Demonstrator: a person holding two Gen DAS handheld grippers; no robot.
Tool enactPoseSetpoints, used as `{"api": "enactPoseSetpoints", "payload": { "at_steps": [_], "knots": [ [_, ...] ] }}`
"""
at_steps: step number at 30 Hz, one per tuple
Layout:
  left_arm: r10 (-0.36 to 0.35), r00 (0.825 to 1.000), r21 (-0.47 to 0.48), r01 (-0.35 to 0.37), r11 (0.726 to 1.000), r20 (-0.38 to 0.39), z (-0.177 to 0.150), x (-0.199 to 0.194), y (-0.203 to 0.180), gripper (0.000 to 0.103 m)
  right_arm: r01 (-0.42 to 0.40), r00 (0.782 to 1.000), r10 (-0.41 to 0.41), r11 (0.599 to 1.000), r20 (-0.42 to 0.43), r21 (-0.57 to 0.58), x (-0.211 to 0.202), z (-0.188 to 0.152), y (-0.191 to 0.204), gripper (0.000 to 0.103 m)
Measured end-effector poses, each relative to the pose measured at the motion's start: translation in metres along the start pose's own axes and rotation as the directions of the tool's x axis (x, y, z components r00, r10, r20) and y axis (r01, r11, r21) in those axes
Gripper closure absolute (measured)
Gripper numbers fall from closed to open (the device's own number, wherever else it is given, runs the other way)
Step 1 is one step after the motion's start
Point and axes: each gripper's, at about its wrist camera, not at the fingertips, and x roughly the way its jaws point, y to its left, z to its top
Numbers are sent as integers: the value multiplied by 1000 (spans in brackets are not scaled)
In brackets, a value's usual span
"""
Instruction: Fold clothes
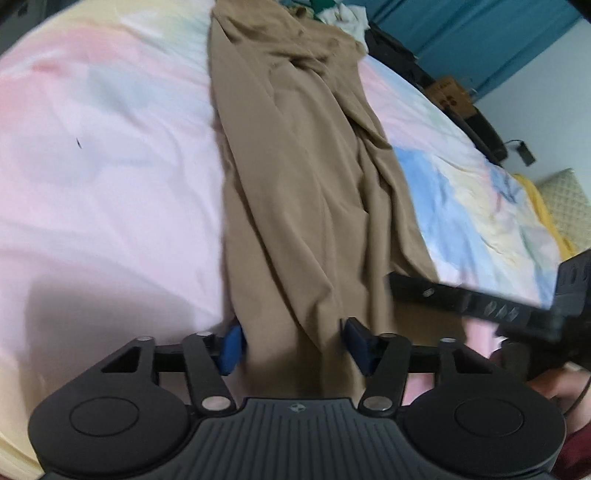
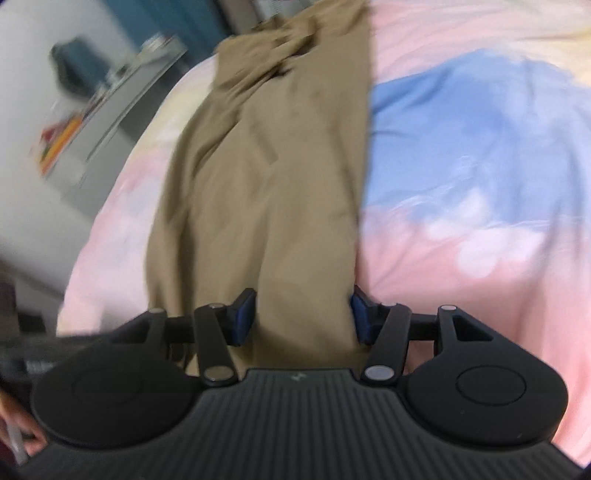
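Note:
A long tan garment [image 1: 295, 177], like trousers, lies stretched lengthwise on a bed with a pastel pink, blue and yellow cover [image 1: 92, 166]. My left gripper [image 1: 295, 347] is open, its blue pads either side of the garment's near end, which runs between the fingers. The right gripper's body [image 1: 480, 306] shows at the right of the left wrist view, over the same end. In the right wrist view the garment [image 2: 273, 177] runs away from me, and my right gripper [image 2: 301, 317] is open with cloth between its blue pads.
A pile of other clothes [image 1: 332, 14] lies at the bed's far end. A teal curtain [image 1: 480, 33], a cardboard box [image 1: 452, 96] and a yellow cloth [image 1: 539, 206] stand to the right. A grey desk with clutter [image 2: 107, 110] is beside the bed.

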Motion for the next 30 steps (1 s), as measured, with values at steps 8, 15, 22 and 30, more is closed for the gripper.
{"api": "enactPoseSetpoints", "payload": {
  "at_steps": [8, 15, 22, 30],
  "knots": [
    [-41, 999, 58, 42, 997, -22, -8, -3, -10, 94, 166, 986, -162, 961, 37, -222, -17, -33, 51, 82],
    [-132, 984, 74, 124, 990, 119, 4, -53, -11, 98, 132, 982, -110, 980, 154, -146, -57, -25, 53, 88],
    [-207, 933, 88, 189, 978, 295, 30, -144, -24, 99, -1, 954, 42, 991, 298, -135, -119, 15, 80, 89],
    [-243, 894, 122, 212, 970, 377, 52, -228, -61, 99, -12, 905, 110, 972, 412, -233, -189, 48, 130, 89]
  ]
}}
